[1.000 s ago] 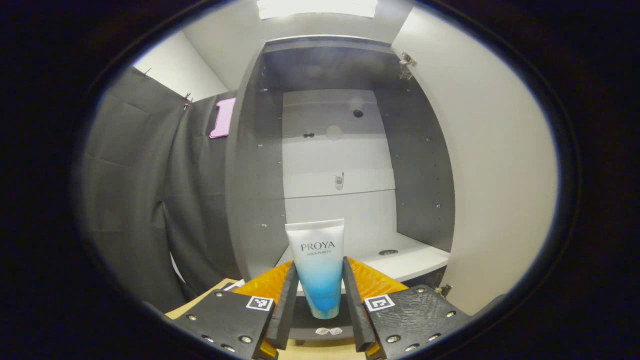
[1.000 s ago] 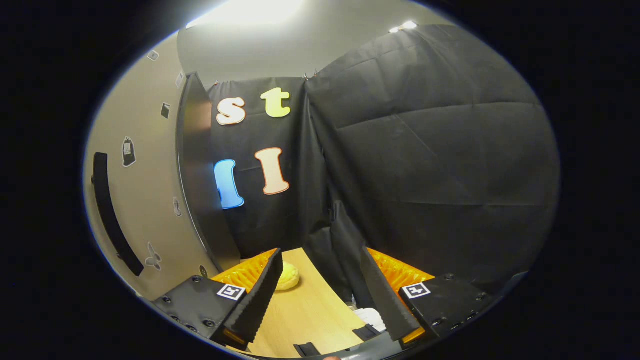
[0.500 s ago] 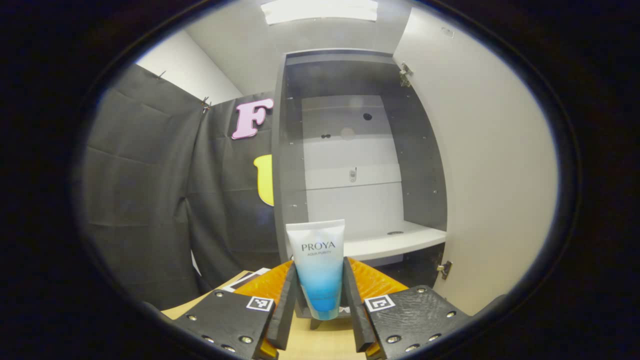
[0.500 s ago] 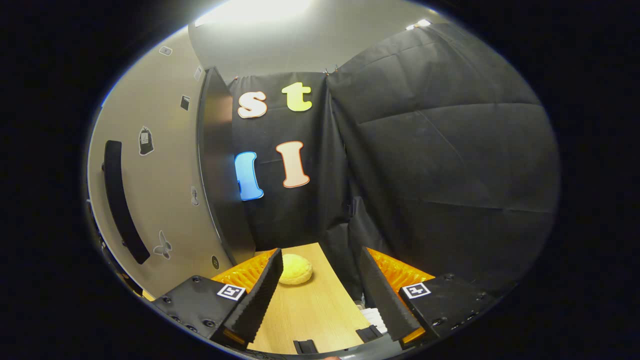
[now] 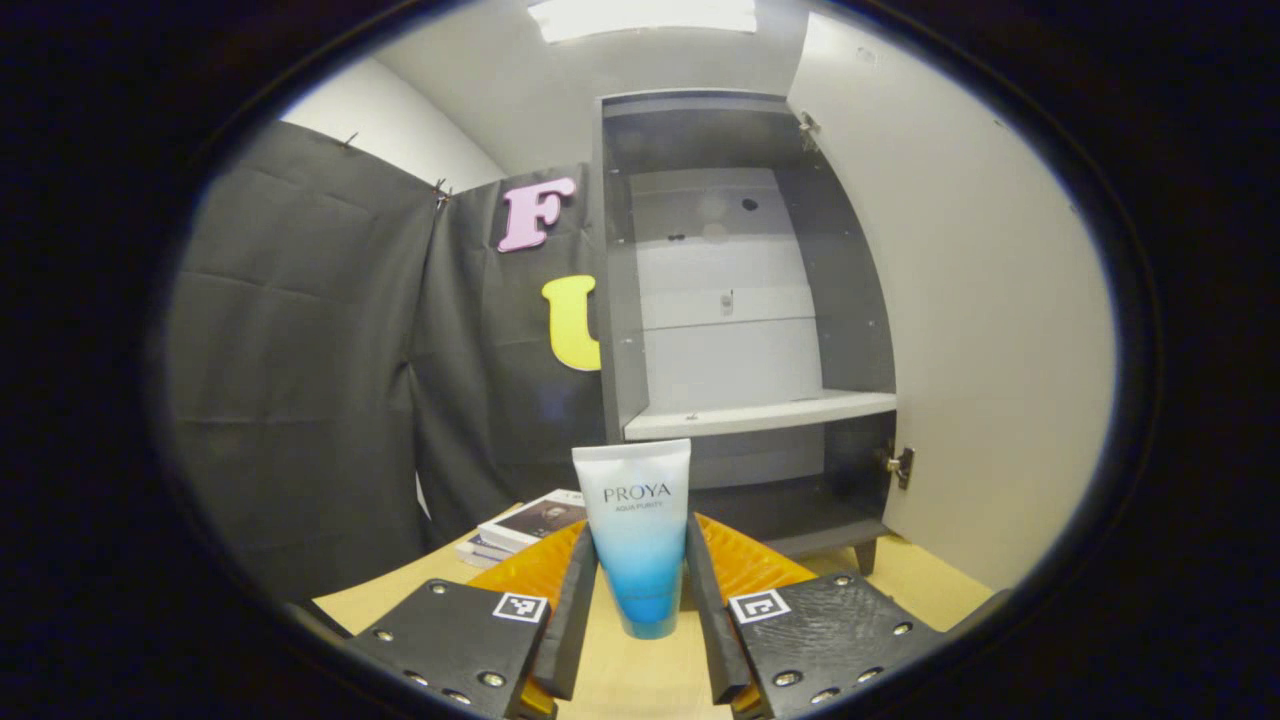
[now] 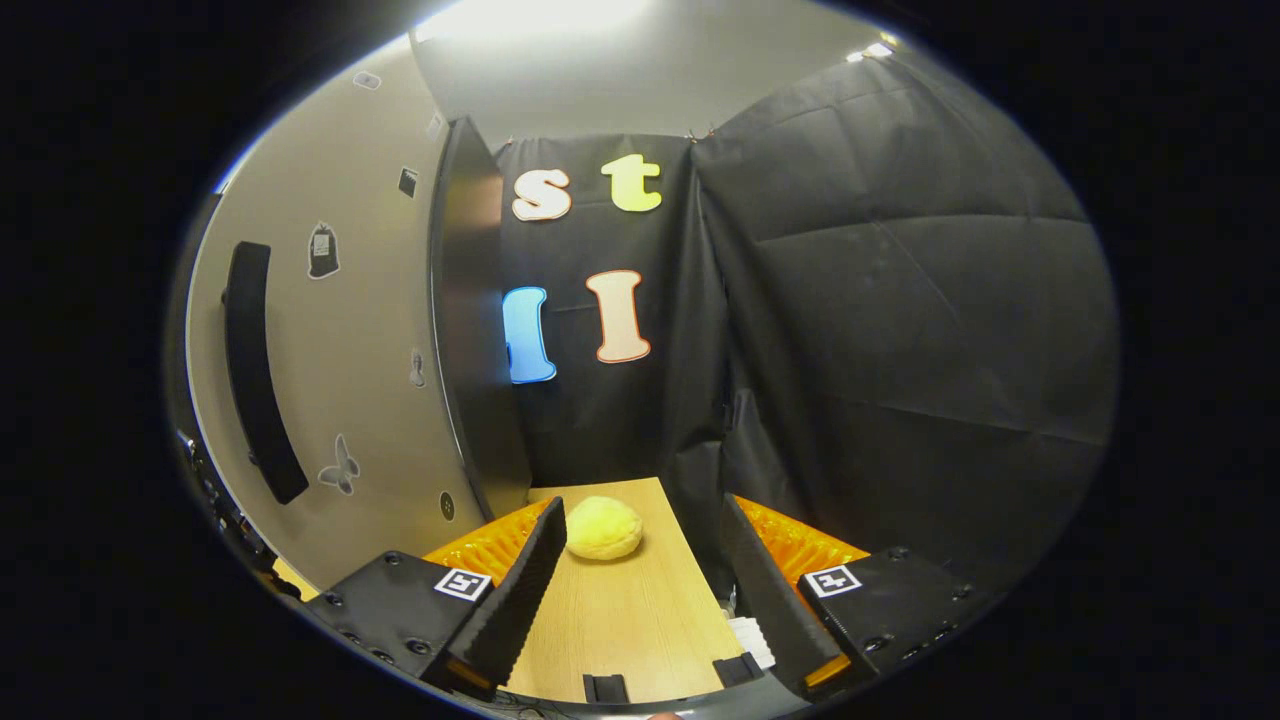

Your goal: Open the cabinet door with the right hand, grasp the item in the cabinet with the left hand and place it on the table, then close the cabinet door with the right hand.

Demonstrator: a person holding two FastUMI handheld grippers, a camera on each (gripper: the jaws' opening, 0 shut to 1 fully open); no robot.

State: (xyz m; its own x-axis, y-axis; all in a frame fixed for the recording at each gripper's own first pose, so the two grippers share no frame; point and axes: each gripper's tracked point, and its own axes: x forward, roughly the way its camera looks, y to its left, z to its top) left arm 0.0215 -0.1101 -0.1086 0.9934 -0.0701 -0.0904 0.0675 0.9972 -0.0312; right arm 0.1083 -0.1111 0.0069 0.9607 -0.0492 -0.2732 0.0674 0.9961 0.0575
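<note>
Presently the cabinet door (image 5: 980,330) stands open; left gripper (image 5: 640,600) clamps the tube (image 5: 635,530) above the table (image 5: 900,575), unplaced. Right gripper (image 6: 640,570) gapes empty; closing remains.

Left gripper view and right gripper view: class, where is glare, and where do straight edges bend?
Left gripper view: ceiling light glares at top; open cabinet door bows outward. Right gripper view: bright glare at top; cabinet door and its handle curve.
</note>
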